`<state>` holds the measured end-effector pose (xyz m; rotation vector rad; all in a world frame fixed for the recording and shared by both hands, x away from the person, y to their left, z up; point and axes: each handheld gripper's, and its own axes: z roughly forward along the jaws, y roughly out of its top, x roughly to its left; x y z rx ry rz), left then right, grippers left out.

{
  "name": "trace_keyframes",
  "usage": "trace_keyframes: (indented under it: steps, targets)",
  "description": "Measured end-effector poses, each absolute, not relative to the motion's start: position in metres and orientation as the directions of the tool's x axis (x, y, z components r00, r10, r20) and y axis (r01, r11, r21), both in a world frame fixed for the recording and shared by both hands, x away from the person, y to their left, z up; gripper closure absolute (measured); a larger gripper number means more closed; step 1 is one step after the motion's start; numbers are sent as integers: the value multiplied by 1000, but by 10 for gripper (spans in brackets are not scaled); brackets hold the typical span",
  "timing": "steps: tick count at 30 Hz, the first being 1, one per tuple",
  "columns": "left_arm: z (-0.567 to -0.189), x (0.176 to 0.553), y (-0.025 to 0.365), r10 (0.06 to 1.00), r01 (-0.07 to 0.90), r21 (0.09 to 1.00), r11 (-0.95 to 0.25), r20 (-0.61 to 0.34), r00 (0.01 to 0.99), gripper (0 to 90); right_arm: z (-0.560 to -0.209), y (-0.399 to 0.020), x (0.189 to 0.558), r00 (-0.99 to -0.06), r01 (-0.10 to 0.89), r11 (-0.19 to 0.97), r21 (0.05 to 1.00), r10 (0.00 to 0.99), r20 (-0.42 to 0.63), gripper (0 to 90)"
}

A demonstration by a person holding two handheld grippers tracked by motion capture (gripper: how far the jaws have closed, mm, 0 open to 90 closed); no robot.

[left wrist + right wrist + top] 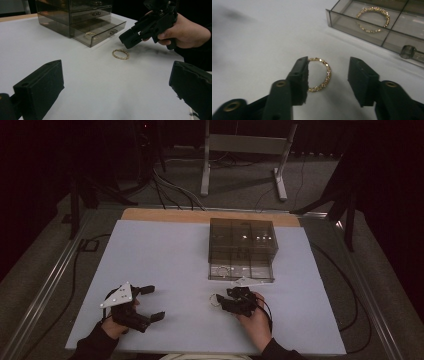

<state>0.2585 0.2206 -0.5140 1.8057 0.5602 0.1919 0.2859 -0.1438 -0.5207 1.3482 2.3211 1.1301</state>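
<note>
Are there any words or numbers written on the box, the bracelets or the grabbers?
None can be read.
Smoky clear plastic drawer box: no label or print.
Gold chain bracelet on the white table, and the one in the open drawer: no writing.
Black left gripper and black right gripper: no markings shown.

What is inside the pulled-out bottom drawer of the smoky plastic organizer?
One gold bracelet lies in a compartment of the open drawer. The neighbouring compartment looks bare; the drawer's back part sits under the organizer, too dim to tell.
</note>
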Motion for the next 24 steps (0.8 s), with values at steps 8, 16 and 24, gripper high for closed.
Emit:
trace_keyframes:
  steps: [8,16,24]
  targets:
    - [-514,258,221,464,278,938,-206,-156,872,6,-529,-136,284,-566,620,346,704,819,96,695]
    - [-514,258,221,465,278,938,-210,-154,872,6,-529,-132,282,-583,589,397,704,812,30,811]
    - [-514,259,221,465,279,938,-207,-157,871,6,-529,-132,284,-605,574,426,699,796,11,855]
